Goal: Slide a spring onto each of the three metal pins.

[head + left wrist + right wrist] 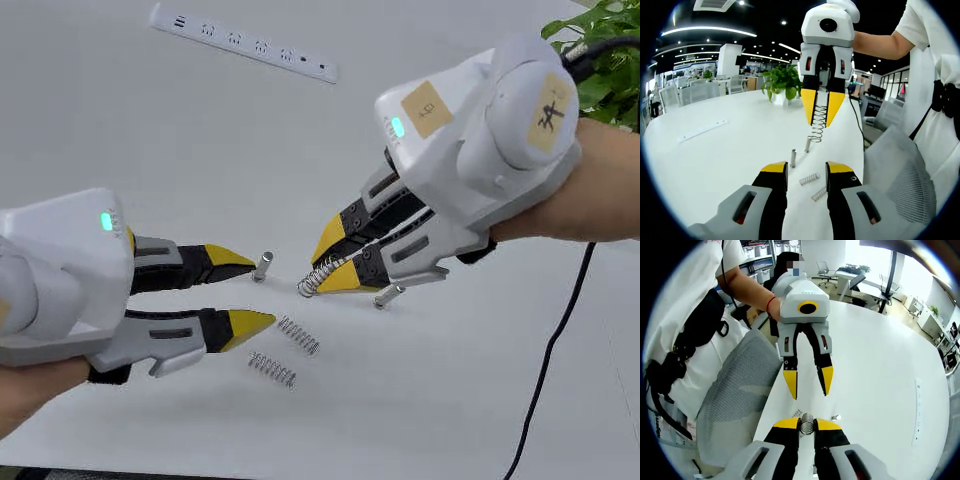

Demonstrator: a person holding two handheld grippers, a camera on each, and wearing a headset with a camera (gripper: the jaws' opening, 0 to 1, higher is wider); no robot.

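Note:
My right gripper (335, 272) is shut on a steel spring (317, 279), which sticks out past its yellow tips just above the white table (200, 170). One short metal pin (388, 295) stands right under that gripper. A second pin (263, 266) stands just off the upper tip of my left gripper (258, 292), which is open with nothing in it. Two loose springs (298, 335) (272, 370) lie by the left gripper's lower tip. In the left gripper view the held spring (817, 127) hangs over the pins (808, 145) (793, 157). The right gripper view has the spring (807, 424) between its jaws.
A white power strip (243, 42) lies at the far edge of the table. A green plant (600, 50) stands at the back right. A black cable (560, 340) trails down the right side. A mesh office chair (735, 410) stands beside the table.

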